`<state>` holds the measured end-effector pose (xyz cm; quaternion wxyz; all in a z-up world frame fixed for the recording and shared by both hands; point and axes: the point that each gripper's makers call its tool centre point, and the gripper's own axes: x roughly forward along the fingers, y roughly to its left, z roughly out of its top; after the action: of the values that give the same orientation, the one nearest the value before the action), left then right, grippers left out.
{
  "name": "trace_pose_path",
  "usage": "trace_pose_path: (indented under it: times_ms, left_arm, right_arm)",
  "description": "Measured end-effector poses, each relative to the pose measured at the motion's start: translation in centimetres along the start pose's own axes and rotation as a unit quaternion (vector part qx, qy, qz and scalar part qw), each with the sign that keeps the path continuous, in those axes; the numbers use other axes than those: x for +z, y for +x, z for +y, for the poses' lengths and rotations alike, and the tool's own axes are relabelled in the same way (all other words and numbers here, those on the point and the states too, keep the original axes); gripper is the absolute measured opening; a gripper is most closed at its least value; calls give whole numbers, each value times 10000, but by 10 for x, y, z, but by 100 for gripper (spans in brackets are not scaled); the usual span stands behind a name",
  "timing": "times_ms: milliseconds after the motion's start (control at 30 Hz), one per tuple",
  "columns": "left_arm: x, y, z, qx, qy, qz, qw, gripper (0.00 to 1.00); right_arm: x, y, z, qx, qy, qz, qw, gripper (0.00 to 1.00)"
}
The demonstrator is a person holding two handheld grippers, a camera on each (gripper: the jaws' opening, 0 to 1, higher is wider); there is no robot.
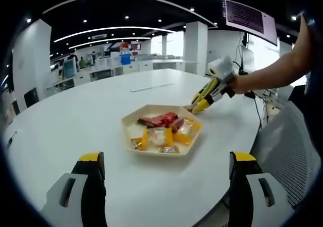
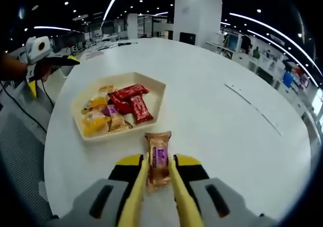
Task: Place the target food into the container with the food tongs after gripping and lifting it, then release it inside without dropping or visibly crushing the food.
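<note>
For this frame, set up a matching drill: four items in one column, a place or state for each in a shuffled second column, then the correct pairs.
Things:
1. Brown foil snack packet with a purple label
2. Two red wrapped bars
3. Left gripper with yellow-tipped jaws
4. Beige hexagonal tray

Places or states:
A. Resting on the white oval table, holding wrapped snacks
B. Jaws wide apart, holding nothing
C. Clamped between the right gripper's yellow jaws, outside the tray
D. Lying inside the tray beside yellow packets

Pairs: 1-C, 2-D, 3-B, 4-A
</note>
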<state>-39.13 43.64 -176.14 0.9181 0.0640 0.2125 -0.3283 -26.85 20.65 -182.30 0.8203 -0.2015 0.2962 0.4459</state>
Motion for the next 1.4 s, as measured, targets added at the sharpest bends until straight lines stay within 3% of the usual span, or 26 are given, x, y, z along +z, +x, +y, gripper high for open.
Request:
trace_pose_path:
  times_ms: [300, 500, 567, 833, 1400]
  left_arm:
    - [3, -1, -1, -8, -18, -66, 10000, 100]
    - [3, -1, -1, -15, -5, -68, 10000, 100]
    - [4, -1, -1, -20, 2, -83, 10000, 100]
    - [5, -1, -1, -22, 29, -114, 9999, 100]
    - [4, 0, -2, -33, 64, -84, 9999, 100]
  right_arm:
    - [11, -11, -17, -163, -14, 8, 9999, 23]
    - [32, -21, -29, -229, -13, -83, 9997, 23]
    - [39, -23, -25, -13, 53, -112, 9999, 23]
    - [59, -27, -34, -78, -95, -92, 9999, 23]
    - [97, -15, -18, 68, -297, -245, 9992, 23]
